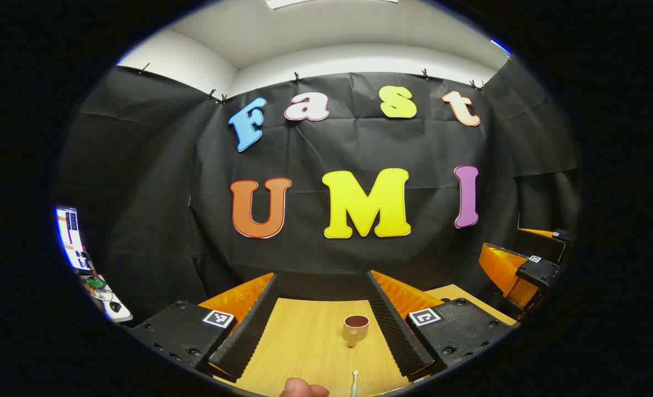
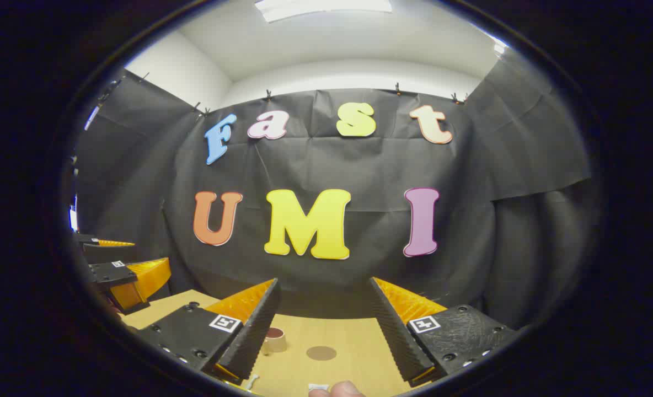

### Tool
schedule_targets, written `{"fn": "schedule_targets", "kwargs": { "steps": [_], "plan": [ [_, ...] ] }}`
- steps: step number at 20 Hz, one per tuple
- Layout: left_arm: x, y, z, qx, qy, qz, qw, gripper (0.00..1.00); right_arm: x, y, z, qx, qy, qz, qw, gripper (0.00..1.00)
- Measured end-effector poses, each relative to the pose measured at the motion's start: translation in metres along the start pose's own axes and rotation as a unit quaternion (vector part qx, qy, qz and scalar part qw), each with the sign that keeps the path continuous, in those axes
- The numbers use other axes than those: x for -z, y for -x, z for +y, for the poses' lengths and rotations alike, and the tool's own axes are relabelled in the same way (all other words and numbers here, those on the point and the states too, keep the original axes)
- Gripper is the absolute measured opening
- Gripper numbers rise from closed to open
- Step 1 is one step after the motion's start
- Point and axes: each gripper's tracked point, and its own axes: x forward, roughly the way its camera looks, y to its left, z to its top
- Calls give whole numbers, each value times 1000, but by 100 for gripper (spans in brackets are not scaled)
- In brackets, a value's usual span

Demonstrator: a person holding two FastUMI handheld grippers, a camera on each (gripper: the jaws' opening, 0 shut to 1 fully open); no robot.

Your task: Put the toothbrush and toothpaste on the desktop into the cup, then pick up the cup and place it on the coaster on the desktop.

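Observation:
A small beige cup (image 1: 356, 329) with a dark brown inside stands upright on the wooden desktop, between the fingers of my open left gripper (image 1: 322, 281) but farther off. The white tip of the toothbrush (image 1: 354, 380) lies nearer, at the bottom edge. In the right gripper view the same cup (image 2: 275, 339) stands at the left, partly behind the left finger of my open right gripper (image 2: 324, 286). A round brown coaster (image 2: 321, 353) lies flat to the right of the cup. A white end of something (image 2: 252, 380), perhaps the toothbrush, and another white piece (image 2: 318, 387) lie at the bottom edge.
The wooden desktop (image 1: 304, 347) runs back to the black cloth wall. My right gripper (image 1: 525, 270) shows at the right of the left gripper view, and my left gripper (image 2: 122, 275) at the left of the right gripper view. A fingertip (image 1: 303, 389) shows at the bottom edge.

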Motion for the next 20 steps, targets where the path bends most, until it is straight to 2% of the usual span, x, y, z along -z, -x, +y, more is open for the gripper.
{"fn": "schedule_targets", "kwargs": {
  "steps": [11,12,14,15,16,19,20],
  "plan": [
    [-1,-11,4,-18,-2,3,1000,99,-13,-22,3,-10,-5,-14,1000,94],
    [0,-12,4,-18,-3,1,1000,99,-13,-23,4,-12,-3,-13,1000,97],
    [-5,-14,4,-20,-6,-2,1000,99,-11,-25,4,-13,-2,-9,1000,94],
    [-4,-13,3,-19,-5,-1,1000,99,-9,-26,3,-13,-2,-6,1000,97],
    [-4,-13,2,-16,-5,0,1000,99,-10,-25,2,-14,-1,-5,1000,95],
    [-7,-11,0,-18,-6,-6,1000,99,-10,-26,0,-12,-2,-5,1000,97],
    [-8,-11,0,-19,-7,-6,1000,99,-9,-26,0,-10,-2,-4,1000,94]
  ]
}}
